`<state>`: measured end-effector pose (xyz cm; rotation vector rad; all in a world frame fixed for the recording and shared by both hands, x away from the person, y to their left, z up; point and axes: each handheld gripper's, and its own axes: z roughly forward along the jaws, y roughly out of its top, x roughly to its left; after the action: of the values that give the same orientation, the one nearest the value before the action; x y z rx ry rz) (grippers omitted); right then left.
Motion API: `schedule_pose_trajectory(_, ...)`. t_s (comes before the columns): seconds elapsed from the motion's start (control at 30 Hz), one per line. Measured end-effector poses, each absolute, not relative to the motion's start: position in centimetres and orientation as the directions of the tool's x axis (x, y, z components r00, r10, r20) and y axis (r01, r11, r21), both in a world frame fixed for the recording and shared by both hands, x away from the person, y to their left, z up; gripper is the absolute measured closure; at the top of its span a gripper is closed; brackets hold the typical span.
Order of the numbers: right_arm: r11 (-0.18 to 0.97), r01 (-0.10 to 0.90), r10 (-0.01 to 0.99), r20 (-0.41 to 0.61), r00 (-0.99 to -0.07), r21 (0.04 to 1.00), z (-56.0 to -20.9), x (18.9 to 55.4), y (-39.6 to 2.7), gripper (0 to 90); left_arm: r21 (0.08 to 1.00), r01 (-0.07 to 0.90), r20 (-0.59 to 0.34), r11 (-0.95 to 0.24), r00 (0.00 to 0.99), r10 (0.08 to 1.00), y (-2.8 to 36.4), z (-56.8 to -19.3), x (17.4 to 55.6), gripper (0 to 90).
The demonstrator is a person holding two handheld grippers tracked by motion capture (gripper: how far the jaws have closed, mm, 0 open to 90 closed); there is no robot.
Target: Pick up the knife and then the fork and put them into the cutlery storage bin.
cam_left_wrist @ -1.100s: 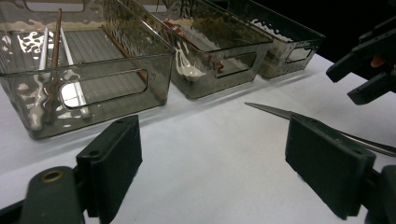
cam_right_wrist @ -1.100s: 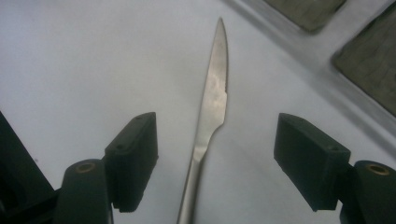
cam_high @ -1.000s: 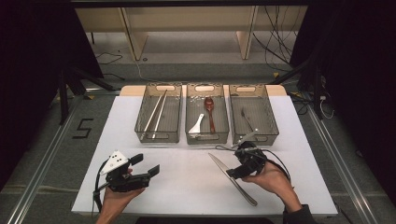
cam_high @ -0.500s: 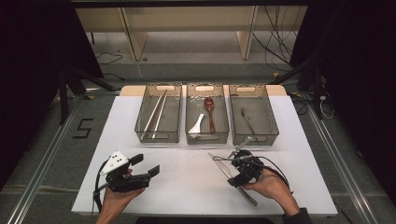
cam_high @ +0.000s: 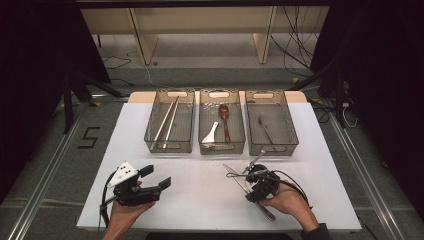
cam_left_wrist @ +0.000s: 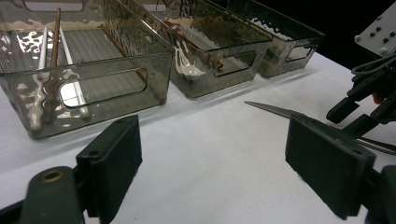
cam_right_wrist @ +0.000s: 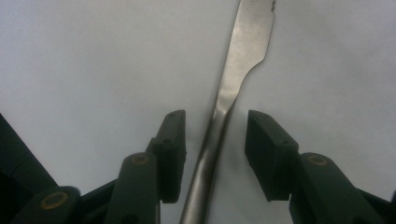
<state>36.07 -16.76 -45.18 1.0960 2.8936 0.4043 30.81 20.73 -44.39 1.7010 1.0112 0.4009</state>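
Note:
A steel table knife (cam_high: 233, 173) lies slantwise on the white table (cam_high: 200, 200), right of centre. My right gripper (cam_high: 253, 183) points down over its middle. In the right gripper view the knife (cam_right_wrist: 247, 42) runs between the two black jaws of the right gripper (cam_right_wrist: 215, 136). These jaws have just been closing, and a thin gap still shows on each side, so the pads do not press on the knife. My left gripper (cam_high: 159, 176) rests at the front left, wide open, with nothing between its jaws (cam_left_wrist: 219, 158). From there the knife's tip (cam_left_wrist: 275, 110) and the right gripper (cam_left_wrist: 362, 100) show at the right.
Three clear bins stand in a row at the back. The left bin (cam_high: 169, 145) holds chopsticks, the middle bin (cam_high: 221, 147) a red spoon and a white spoon, the right bin (cam_high: 272, 148) a fork. A thin wire utensil (cam_high: 240, 174) lies across the knife near the right gripper.
My right gripper has sunk onto the knife and its jaws have narrowed around it. The knife lies where it was. My left gripper has stayed put.

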Motion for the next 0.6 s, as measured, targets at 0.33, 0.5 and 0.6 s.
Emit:
schedule_pose_trajectory(0.33,0.751,0.622,0.628,0.050,-0.777,0.221,-45.56,35.94,-16.38,68.4,0.902,0.426,-0.211,-0.076,0.586,0.783,20.71,-44.40,30.79,18.0)
schedule_pose_trajectory(0.5,0.751,0.622,0.632,0.034,-0.775,0.221,-45.59,35.90,-16.30,71.0,0.902,0.425,-0.211,-0.076,0.586,0.783,20.70,-44.40,30.79,18.0)
schedule_pose_trajectory(0.6,0.750,0.625,0.635,0.027,-0.772,0.216,-45.58,35.89,-16.19,71.8,0.901,0.426,-0.212,-0.075,0.586,0.782,20.65,-44.41,30.78,18.0)
